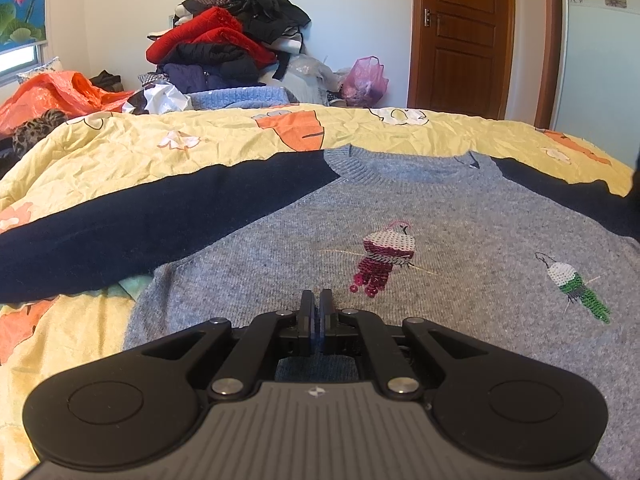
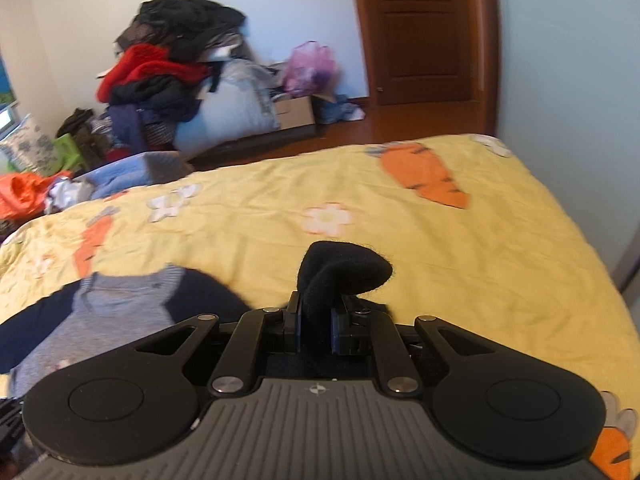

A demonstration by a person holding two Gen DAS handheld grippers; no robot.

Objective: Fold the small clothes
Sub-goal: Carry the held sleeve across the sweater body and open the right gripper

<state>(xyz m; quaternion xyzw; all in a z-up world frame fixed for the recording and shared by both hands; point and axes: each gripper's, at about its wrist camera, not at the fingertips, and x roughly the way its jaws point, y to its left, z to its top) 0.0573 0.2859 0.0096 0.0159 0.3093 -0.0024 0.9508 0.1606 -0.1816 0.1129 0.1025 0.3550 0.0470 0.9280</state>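
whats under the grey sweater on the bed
The grey sweater lies flat on a yellow quilt printed with carrots and flowers, which shows all around it. A teal patch peeks out below the left sleeve. What lies directly beneath the body is covered.

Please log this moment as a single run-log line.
step: fold sleeve | left gripper: shut, over sweater body | right gripper: shut on navy sleeve, lifted | surface: bed

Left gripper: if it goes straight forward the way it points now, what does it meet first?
Probably the grey sweater lying flat on the yellow bedcover. The left gripper is shut and points low across its front, toward the sequin bird; depth is unclear.
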